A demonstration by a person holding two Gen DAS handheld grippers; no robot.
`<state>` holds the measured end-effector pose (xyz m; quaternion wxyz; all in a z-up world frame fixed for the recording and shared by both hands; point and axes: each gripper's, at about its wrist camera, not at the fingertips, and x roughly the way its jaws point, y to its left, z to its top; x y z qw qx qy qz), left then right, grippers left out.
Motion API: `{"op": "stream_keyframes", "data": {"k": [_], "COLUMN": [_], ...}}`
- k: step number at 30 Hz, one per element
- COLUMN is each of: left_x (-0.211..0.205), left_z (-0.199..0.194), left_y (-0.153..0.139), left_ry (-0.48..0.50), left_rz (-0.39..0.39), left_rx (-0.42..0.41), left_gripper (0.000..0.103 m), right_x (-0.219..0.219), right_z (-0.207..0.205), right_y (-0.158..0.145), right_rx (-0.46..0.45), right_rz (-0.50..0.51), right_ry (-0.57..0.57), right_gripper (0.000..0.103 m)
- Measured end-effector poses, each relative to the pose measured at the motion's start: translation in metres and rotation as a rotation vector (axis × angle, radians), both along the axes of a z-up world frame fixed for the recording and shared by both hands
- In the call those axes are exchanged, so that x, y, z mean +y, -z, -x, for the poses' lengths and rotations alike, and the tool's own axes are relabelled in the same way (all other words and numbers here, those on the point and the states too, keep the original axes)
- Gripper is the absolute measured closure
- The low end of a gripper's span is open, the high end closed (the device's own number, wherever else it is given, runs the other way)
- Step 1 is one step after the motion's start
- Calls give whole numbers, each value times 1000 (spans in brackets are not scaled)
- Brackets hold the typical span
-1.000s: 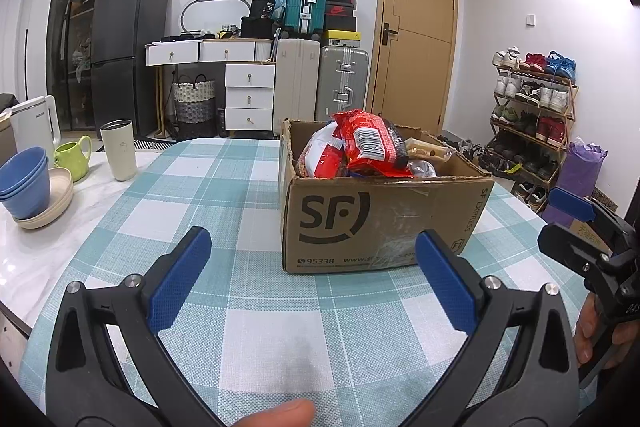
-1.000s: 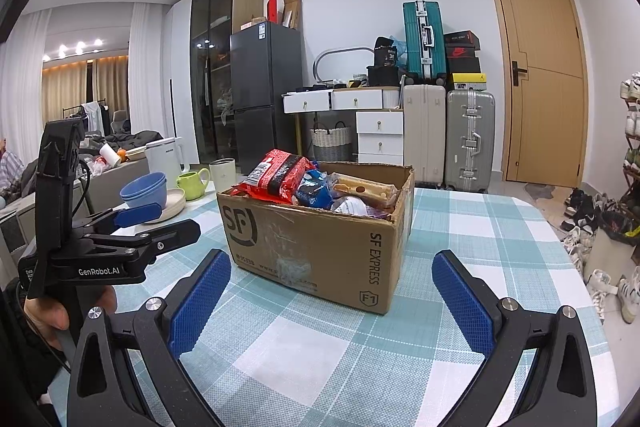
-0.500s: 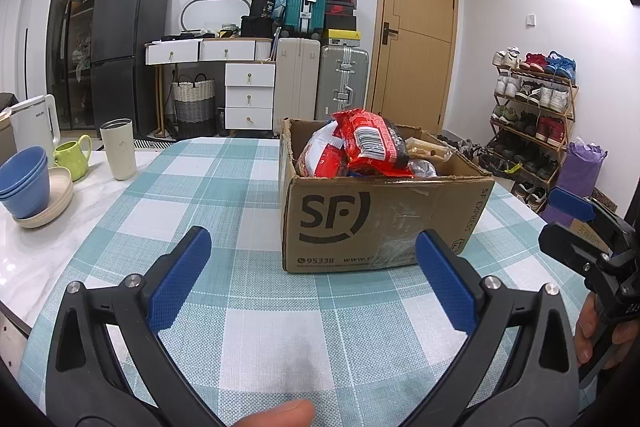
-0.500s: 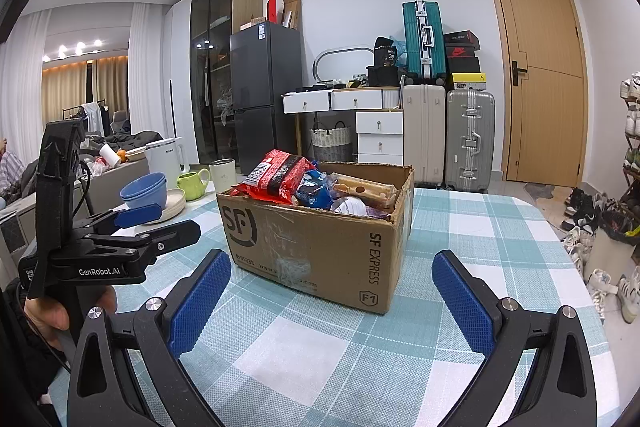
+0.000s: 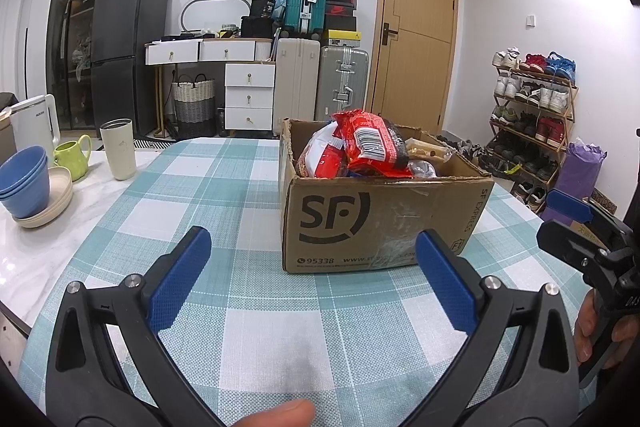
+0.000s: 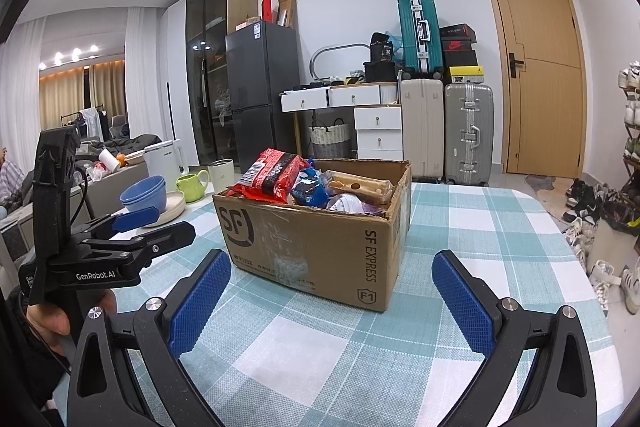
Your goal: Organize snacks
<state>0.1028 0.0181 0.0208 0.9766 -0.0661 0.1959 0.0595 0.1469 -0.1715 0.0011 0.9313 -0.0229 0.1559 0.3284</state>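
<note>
An open cardboard box printed "SF" stands on the checked tablecloth, full of snack packs. A red packet lies on top, with a blue pack and a pale biscuit pack beside it. My left gripper hovers open in front of the box, nothing between its blue pads. My right gripper is also open and empty, facing the box's right front corner. Each gripper appears at the edge of the other's view, the right gripper and the left gripper, held by a hand.
Stacked blue bowls on a beige plate, a green mug, a cream tumbler and a white kettle stand at the table's left. Suitcases, drawers and a fridge line the far wall; a shoe rack stands right.
</note>
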Motion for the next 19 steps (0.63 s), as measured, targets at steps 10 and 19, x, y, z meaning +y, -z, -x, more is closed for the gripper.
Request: {"op": "stream_keyframes", "data": {"k": [10,19], "left_x": [0,0], "left_z": [0,0], "left_y": [0,0], "left_ry": [-1,1], "left_rz": [1,2], "left_rx": [1,-1], "left_gripper": [1,1], "right_x": [1,1], "right_z": [3,3], "right_y": [-1,-2], "right_rx": [-9,-13], "right_rz": [3,6], "right_ry": [-9,-10], "right_gripper": [1,1]}}
